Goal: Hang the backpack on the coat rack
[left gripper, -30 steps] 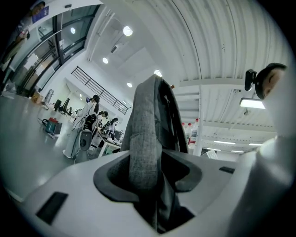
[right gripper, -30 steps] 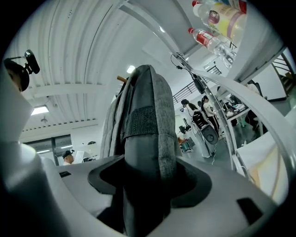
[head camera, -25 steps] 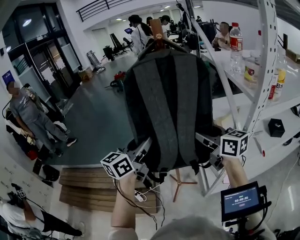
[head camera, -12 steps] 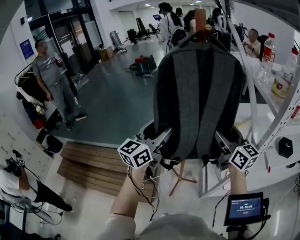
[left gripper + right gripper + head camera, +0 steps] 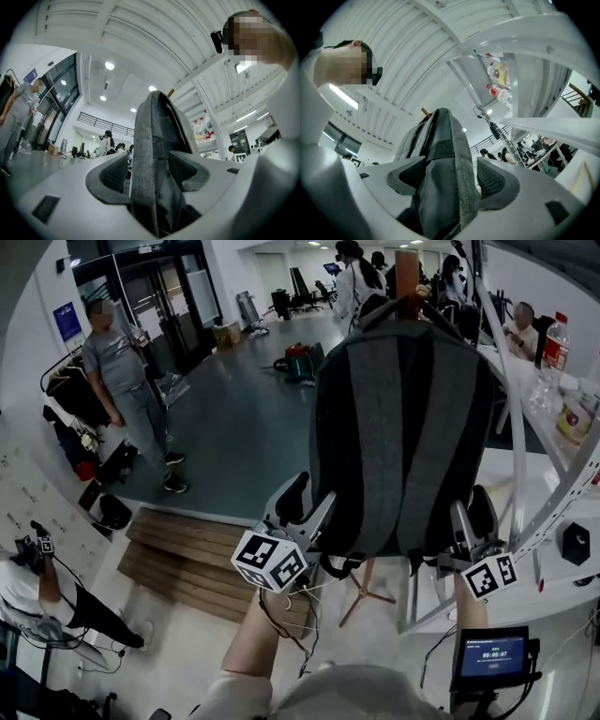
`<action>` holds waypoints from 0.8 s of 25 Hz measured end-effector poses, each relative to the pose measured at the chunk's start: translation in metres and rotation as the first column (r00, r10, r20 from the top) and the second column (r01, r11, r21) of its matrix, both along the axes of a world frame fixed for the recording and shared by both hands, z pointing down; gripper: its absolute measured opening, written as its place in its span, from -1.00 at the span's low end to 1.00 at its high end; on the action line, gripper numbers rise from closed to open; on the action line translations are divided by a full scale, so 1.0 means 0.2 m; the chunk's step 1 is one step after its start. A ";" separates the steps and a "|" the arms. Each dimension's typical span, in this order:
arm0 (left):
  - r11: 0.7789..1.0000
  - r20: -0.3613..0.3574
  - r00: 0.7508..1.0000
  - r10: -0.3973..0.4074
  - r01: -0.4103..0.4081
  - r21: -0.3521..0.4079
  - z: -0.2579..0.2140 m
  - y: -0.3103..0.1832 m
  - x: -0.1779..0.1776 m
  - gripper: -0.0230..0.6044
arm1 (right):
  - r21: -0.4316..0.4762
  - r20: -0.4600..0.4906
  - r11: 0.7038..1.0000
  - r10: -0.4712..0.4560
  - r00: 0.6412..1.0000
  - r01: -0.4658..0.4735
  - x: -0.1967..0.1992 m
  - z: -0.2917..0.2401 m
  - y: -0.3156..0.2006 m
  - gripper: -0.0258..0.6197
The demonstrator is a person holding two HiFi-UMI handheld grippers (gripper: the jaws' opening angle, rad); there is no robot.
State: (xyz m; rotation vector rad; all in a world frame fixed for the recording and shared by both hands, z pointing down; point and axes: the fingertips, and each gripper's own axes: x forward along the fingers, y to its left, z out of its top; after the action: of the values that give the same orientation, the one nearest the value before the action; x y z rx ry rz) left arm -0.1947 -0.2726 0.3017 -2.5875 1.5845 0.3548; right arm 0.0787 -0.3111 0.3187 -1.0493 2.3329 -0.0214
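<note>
A dark grey backpack [image 5: 403,437] hangs by its top from the wooden coat rack [image 5: 406,273], whose legs [image 5: 364,594] show under the bag. My left gripper [image 5: 305,507] is at the bag's lower left corner, its jaws opening. The bag's edge [image 5: 154,140] stands between the spread pads [image 5: 115,173] without being squeezed. My right gripper [image 5: 473,517] is at the lower right corner with its jaws wide apart. There too the bag's side [image 5: 440,154] runs loose between the pads [image 5: 492,176]. Both grippers point up along the bag.
A white metal shelf frame [image 5: 525,427] with bottles [image 5: 553,343] stands close on the right. A low wooden platform [image 5: 178,559] lies at the left of the rack's foot. One person [image 5: 122,362] stands on the dark floor at the left, others are farther back. A small screen [image 5: 492,655] sits low right.
Both grippers have let go of the backpack's lower corners: their jaws spread wide. They tilted upward, and the backpack stayed hanging on the rack.
</note>
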 end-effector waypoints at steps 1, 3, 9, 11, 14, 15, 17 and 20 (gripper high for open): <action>1.000 -0.012 1.000 0.000 0.000 0.009 -0.01 0.02 -0.01 -0.09 | 0.006 0.012 1.000 0.002 1.000 -0.002 0.01 0.00 0.00 0.09; 0.999 -0.022 1.000 -0.006 0.007 0.031 -0.04 0.05 -0.02 -0.09 | 0.014 0.006 1.000 0.000 1.000 0.000 0.02 -0.02 0.02 0.09; 0.995 -0.039 0.999 -0.020 0.023 0.096 -0.11 0.17 -0.02 -0.09 | 0.078 -0.008 0.996 0.035 0.999 -0.035 0.06 -0.11 0.12 0.08; 0.994 -0.043 0.999 -0.004 0.009 0.112 -0.13 0.21 -0.01 -0.09 | 0.083 0.031 0.996 0.033 0.999 -0.036 0.11 -0.15 0.15 0.08; 0.991 -0.056 0.998 0.037 -0.029 0.133 -0.16 0.28 0.04 -0.09 | 0.088 0.110 0.996 -0.029 0.994 0.019 0.16 -0.20 0.22 0.08; 0.990 -0.059 0.997 0.058 -0.049 0.133 -0.16 0.30 0.06 -0.09 | 0.092 0.126 0.995 -0.060 0.990 0.049 0.17 -0.21 0.25 0.08; 0.988 -0.063 0.992 0.106 -0.098 0.121 -0.15 0.33 0.10 -0.17 | 0.100 0.134 0.989 -0.124 0.983 0.111 0.15 -0.22 0.32 0.08; 0.979 -0.077 0.980 0.184 -0.176 0.100 -0.11 0.36 0.18 -0.45 | 0.092 0.121 0.977 -0.203 0.972 0.192 0.09 -0.20 0.41 0.08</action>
State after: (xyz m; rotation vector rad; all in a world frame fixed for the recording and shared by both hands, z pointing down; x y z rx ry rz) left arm -0.1586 -0.2007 0.2795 -2.6841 1.3245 0.5468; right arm 0.0968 -0.2299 0.2789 -0.7510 2.2909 -0.0706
